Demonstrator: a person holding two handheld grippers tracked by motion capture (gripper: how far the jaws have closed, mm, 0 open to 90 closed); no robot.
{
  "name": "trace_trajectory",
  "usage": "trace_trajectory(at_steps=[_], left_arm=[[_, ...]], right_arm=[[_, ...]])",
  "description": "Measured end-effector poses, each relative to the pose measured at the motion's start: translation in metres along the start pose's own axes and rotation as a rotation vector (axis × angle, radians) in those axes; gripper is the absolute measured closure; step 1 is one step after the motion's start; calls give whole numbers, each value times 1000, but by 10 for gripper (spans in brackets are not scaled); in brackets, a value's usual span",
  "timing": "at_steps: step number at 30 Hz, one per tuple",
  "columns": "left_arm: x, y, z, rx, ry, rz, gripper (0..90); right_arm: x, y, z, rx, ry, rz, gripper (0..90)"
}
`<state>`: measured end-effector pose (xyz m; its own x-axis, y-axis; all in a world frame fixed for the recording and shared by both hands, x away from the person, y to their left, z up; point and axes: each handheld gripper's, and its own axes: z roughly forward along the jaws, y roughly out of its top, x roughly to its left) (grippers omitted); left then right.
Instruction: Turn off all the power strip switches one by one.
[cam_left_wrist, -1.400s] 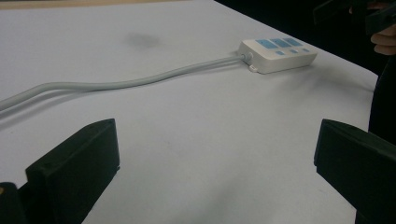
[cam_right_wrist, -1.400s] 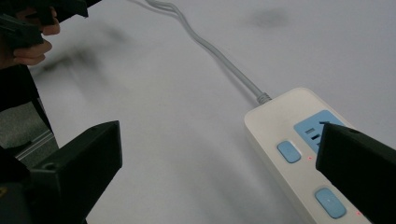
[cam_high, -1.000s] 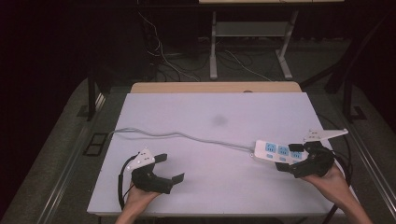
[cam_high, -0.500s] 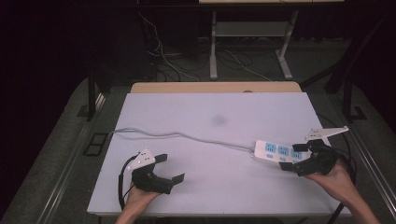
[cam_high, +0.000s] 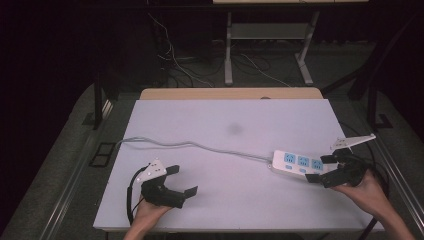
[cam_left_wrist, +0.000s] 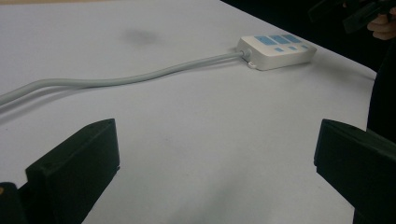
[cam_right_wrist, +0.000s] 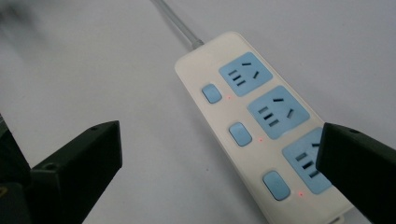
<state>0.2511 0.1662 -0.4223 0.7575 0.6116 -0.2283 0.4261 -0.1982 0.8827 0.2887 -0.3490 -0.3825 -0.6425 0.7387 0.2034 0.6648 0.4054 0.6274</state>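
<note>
A white power strip with three blue sockets and blue switches lies at the right of the white table. Its grey cable runs left across the table. In the right gripper view, small red lights glow beside the power strip's switches. My right gripper is open at the strip's right end, one jaw on each side of it. My left gripper rests open near the front left, with nothing between its jaws. The left gripper view shows the strip and cable far ahead.
A wooden strip borders the table's back edge. Behind it are a metal desk frame and loose cables on the dark floor. A dark smudge marks the table's middle. The table drops off close to my right hand.
My right gripper has drifted slightly to the right and toward the front edge beside the strip. The left gripper has stayed still.
</note>
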Motion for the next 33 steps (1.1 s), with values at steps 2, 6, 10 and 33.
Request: trace_trajectory(at_steps=[2, 6, 10, 33], left_arm=[[0, 0, 0, -1, 0, 0, 0], [0, 0, -1, 0, 1, -1, 0], [0, 0, 0, 3, 2, -2, 0], [0, 0, 1, 4, 6, -4, 0]], right_arm=[[-2, -2, -2, -3, -2, -2, 154], [-7, -3, -3, 4, -34, 16, 216], [-13, -6, -4, 13, -51, 36, 380], [-32, -22, 1, 29, -6, 81, 897]])
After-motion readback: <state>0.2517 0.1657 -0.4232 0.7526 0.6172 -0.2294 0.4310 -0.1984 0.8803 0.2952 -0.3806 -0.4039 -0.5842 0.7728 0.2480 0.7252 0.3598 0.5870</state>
